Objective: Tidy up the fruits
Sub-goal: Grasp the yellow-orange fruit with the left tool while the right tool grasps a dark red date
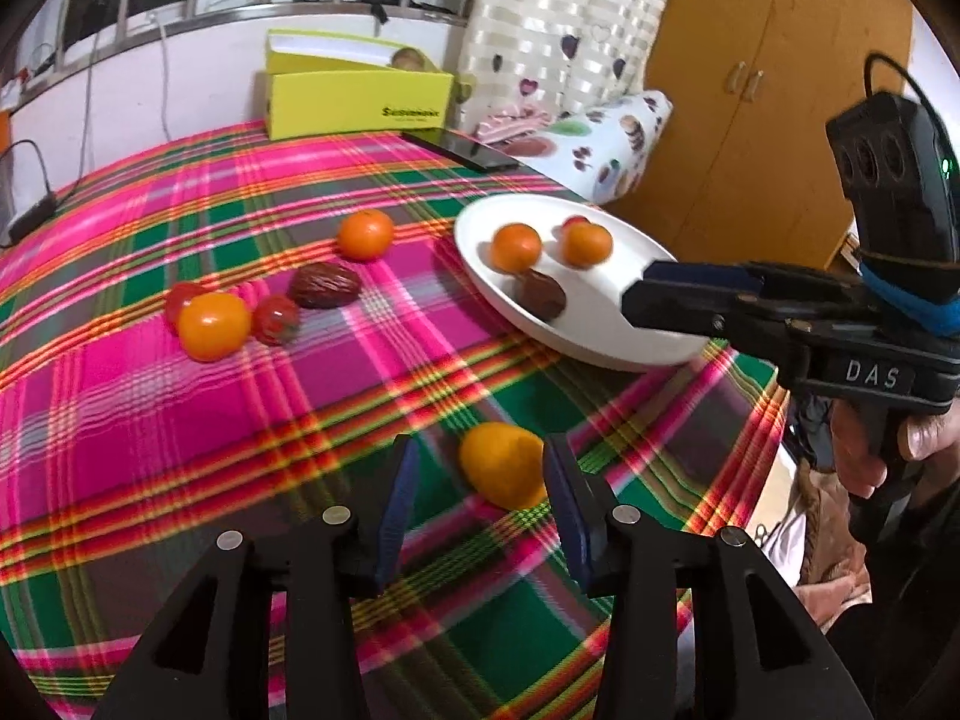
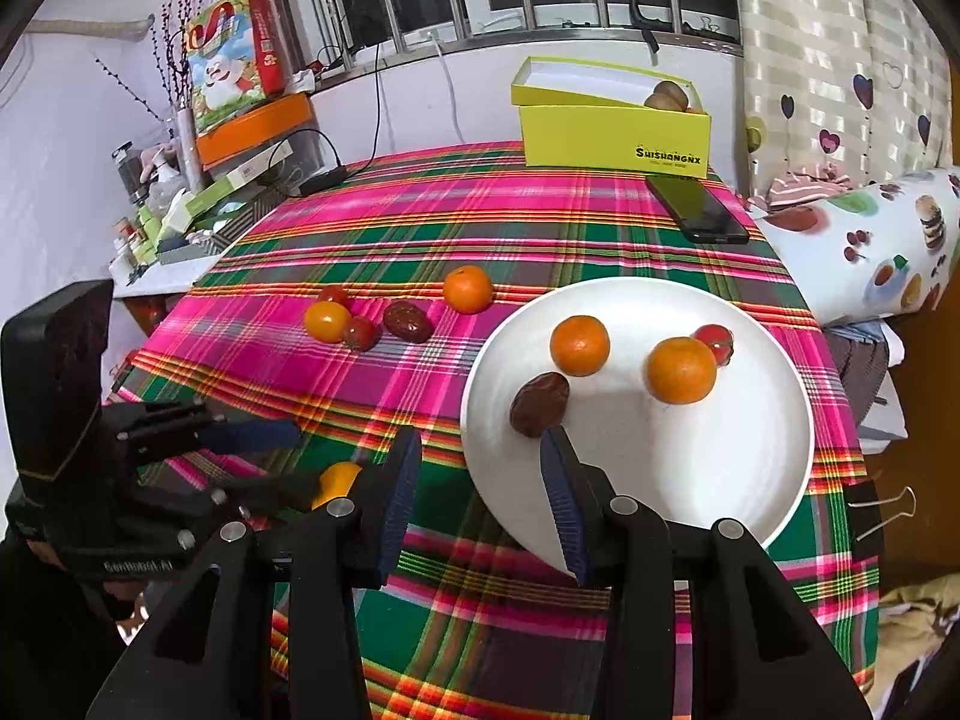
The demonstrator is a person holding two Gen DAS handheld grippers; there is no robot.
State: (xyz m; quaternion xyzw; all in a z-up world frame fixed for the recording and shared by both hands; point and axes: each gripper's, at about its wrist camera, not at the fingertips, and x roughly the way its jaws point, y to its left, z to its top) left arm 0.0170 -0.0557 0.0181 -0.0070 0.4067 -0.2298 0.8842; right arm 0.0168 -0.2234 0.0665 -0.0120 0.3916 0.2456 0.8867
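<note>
A white plate (image 2: 750, 480) holds two oranges (image 2: 579, 344), a brown date (image 2: 539, 403) and a small red fruit (image 2: 714, 341). On the cloth lie an orange (image 2: 468, 288), a yellow-orange tomato (image 2: 327, 321), two red tomatoes (image 2: 360, 333) and a date (image 2: 408, 321). My left gripper (image 1: 480, 468) is open around a yellow-orange fruit (image 1: 504, 465), which lies on the cloth close to its right finger. My right gripper (image 2: 480, 462) is open and empty over the plate's near-left rim; it also shows in the left wrist view (image 1: 636, 294).
A yellow box (image 2: 612, 132) with kiwis stands at the table's back. A black phone (image 2: 696, 207) lies near it. A plaid cloth (image 2: 420, 222) covers the table. Clutter, boxes and cables sit at the left; a pillow (image 2: 888, 246) at the right.
</note>
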